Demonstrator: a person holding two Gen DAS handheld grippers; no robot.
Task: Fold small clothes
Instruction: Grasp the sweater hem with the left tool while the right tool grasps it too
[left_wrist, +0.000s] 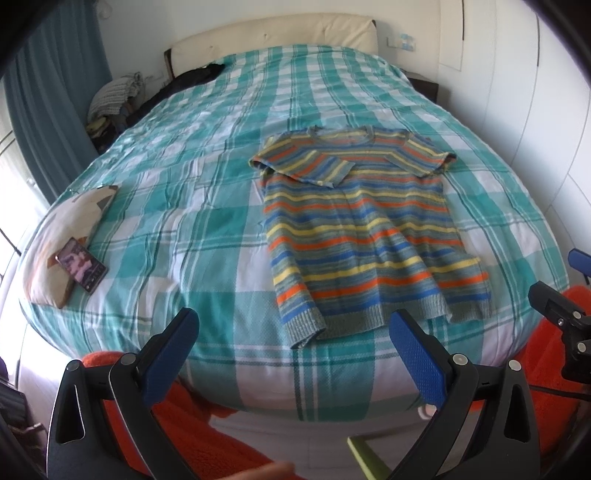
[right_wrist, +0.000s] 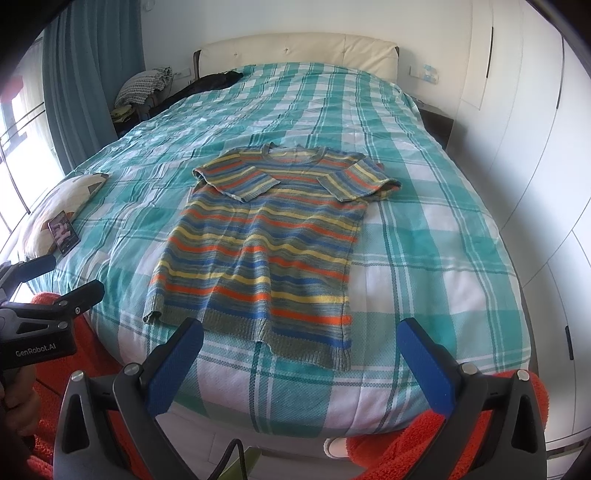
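Both sleeves already lie folded across the striped sweater (right_wrist: 258, 236), spread flat near the bed's (right_wrist: 424, 258) foot edge; left gripper (left_wrist: 295, 354) and right gripper (right_wrist: 301, 358) hover there, jaws apart, empty, probably ready for the hem.

One sweater (left_wrist: 362, 229), one phone (left_wrist: 81, 265), one pillow (left_wrist: 70, 221)

A bed is seen covered by a teal-and-white checked bedspread (left_wrist: 207, 229), backed by a cream padded headboard (right_wrist: 295, 48). At its left edge a patterned cushion (left_wrist: 70, 229) is laid, and a phone (left_wrist: 81, 265) with a lit screen is propped on it. Dark clothing (right_wrist: 210, 82) is draped near the headboard. Teal curtains (right_wrist: 92, 66) are hung at left; white wardrobe doors (right_wrist: 524, 122) are ranged at right.
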